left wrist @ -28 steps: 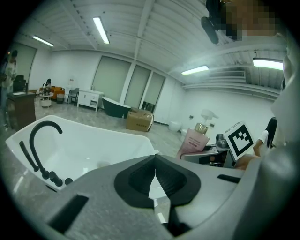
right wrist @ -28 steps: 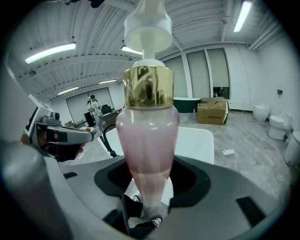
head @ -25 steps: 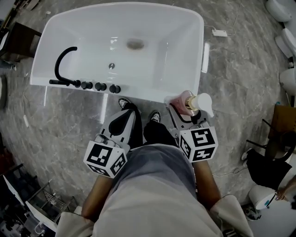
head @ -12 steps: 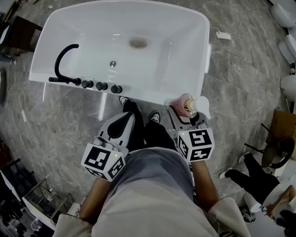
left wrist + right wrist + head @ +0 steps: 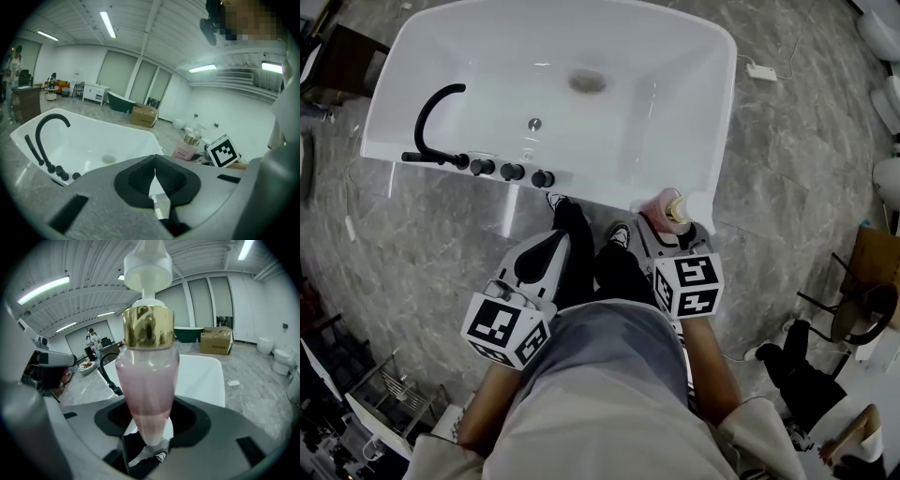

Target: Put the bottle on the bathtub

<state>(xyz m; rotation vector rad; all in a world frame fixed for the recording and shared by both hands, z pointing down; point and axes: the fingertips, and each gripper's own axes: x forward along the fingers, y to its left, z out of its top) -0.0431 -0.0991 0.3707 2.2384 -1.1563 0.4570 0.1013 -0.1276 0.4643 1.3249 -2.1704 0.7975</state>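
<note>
1. Bottle (image 5: 147,376), pink with a gold collar and white pump, stands upright, clamped in your right gripper (image 5: 149,427).
2. You hold it at the near right corner of the bathtub (image 5: 722,112).
3. Your left gripper (image 5: 155,180) has its jaws pressed together with nothing between them.
</note>
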